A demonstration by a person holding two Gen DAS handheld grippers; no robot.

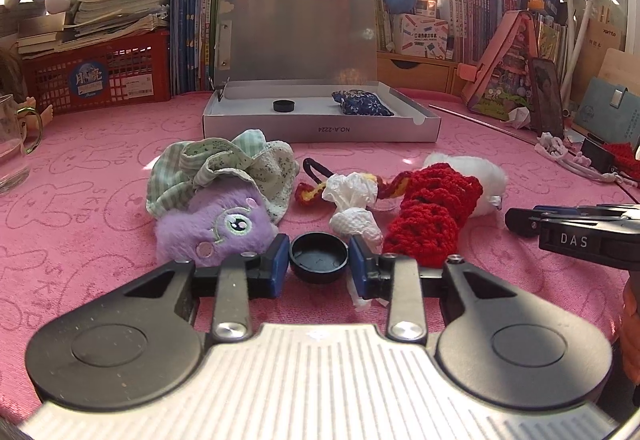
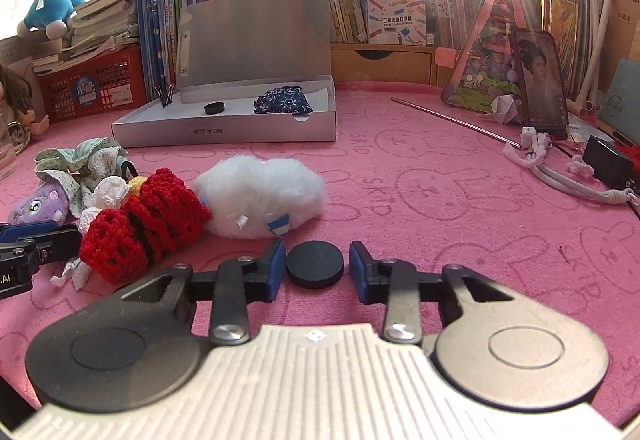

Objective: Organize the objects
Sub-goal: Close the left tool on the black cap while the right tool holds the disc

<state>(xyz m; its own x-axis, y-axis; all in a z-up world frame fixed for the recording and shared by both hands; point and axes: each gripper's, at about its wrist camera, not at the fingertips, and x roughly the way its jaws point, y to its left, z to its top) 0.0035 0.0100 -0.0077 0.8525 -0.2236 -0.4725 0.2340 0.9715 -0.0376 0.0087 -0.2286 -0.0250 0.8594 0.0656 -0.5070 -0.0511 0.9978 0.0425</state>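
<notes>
My left gripper is open around a black cap lying hollow side up on the pink cloth; the pads stand just beside it. My right gripper is open around a second black cap, lying flat side up. Ahead lie a purple plush, green fabric, crumpled tissue, a red crochet piece and a white fluffy plush. The open grey box holds another black cap and a blue patterned pouch.
A glass mug stands at the left edge. A red basket and books line the back. A metal rod, a phone, a white cord and a black block lie at the right.
</notes>
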